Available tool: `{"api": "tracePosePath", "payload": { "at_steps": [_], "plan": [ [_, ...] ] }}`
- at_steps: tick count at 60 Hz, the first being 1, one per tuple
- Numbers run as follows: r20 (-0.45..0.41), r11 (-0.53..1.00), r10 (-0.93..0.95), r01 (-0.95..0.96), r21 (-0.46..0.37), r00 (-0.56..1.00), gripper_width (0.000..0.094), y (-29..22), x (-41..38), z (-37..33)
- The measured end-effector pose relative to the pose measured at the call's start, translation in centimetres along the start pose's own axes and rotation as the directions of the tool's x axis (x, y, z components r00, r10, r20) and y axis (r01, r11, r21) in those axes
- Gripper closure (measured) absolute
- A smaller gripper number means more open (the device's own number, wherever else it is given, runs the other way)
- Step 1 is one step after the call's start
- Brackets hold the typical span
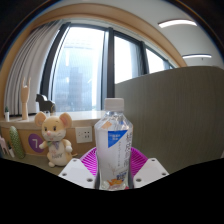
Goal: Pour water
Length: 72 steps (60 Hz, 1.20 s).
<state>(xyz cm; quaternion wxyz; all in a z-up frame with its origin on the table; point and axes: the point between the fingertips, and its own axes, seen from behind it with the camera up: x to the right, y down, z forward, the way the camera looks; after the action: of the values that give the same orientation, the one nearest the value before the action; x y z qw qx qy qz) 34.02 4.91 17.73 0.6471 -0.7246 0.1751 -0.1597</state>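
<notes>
1. The window (85, 65) fills the far wall, bright with daylight, and a grey partition (175, 110) stands to the right. Neither touches my work, but that panel looks near on the right; if I swing wide to tip, I judge I could knock against it.

2. The counter (20, 150) runs along under the window on the left. I see no cup or glass anywhere to receive the water, so the greatest danger is pouring where nothing waits and wetting the counter.

3. The water bottle (113, 148) stands upright between my fingers (112, 165), near me, its white cap (114, 103) on top and its blue-and-white label facing me. The pink pads sit tight against both sides, so I judge I am gripping it rather than merely bracketing it.

4. My hold is low on the bottle, near the bottom. Thin plastic gives under pressure: squeeze too hard and water could spurt once it is open; too soft and it may twist or slide in the pads when I tilt.

5. The plush mouse (55, 135) sits on the counter to the left, well apart from the bottle, with a wall socket (84, 132) just right of it. A spill running that way would soak the toy and reach the socket.

6. The cap looks closed. If so, nothing pours until it comes off, and I cannot tell how full the bottle is.
</notes>
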Motion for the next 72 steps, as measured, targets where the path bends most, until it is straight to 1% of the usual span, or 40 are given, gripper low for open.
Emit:
{"api": "tracePosePath", "payload": {
  "at_steps": [8, 15, 17, 28, 31, 32, 37, 39, 40, 42, 44, 48, 54, 58, 67, 72],
  "plan": [
    [-0.032, 0.997, -0.047, 0.045, -0.055, 0.998, 0.0558, 4.6, 1.6, 1.7],
    [-0.022, 0.993, -0.063, 0.061, -0.098, 0.998, 0.0556, 8.2, 1.2, 2.8],
    [-0.031, 0.997, -0.055, 0.053, -0.052, 0.998, 0.0544, 7.6, 1.4, 2.7],
    [-0.039, 0.998, -0.037, 0.035, -0.045, 0.999, 0.0545, 7.9, 1.2, 2.7],
    [-0.04, 0.999, -0.032, 0.03, -0.045, 0.999, 0.0513, 7.9, 1.3, 2.8],
    [-0.036, 0.999, -0.029, 0.027, -0.046, 0.999, 0.0484, 7.9, 1.5, 2.7],
    [-0.038, 0.999, 0.001, -0.003, -0.042, 0.999, 0.0412, 8.0, 1.6, 2.9],
    [-0.03, 0.998, 0.021, -0.023, -0.053, 0.999, 0.0397, 8.2, 1.6, 2.8],
    [-0.024, 0.998, 0.028, -0.029, -0.064, 0.999, 0.0377, 8.4, 1.8, 2.7],
    [-0.022, 0.996, 0.03, -0.032, -0.084, 0.999, 0.0294, 8.9, 2.0, 2.5],
    [-0.019, 0.995, 0.022, -0.024, -0.098, 1.0, 0.024, 9.3, 2.3, 2.1],
    [0.006, 0.993, 0.015, -0.014, -0.115, 1.0, 0.0215, 9.9, 1.7, 1.5],
    [0.059, 0.988, 0.009, 0.0, -0.155, 0.998, 0.0214, 11.1, 1.3, -0.4],
    [0.073, 0.984, 0.017, -0.004, -0.179, 0.997, 0.0215, 11.8, 1.1, -1.9],
    [0.104, 0.972, 0.006, 0.019, -0.236, 0.995, 0.0215, 13.5, 0.4, -8.2],
    [0.13, 0.969, -0.011, 0.042, -0.242, 0.992, 0.0214, 13.2, -1.1, -12.0]
  ]
}}
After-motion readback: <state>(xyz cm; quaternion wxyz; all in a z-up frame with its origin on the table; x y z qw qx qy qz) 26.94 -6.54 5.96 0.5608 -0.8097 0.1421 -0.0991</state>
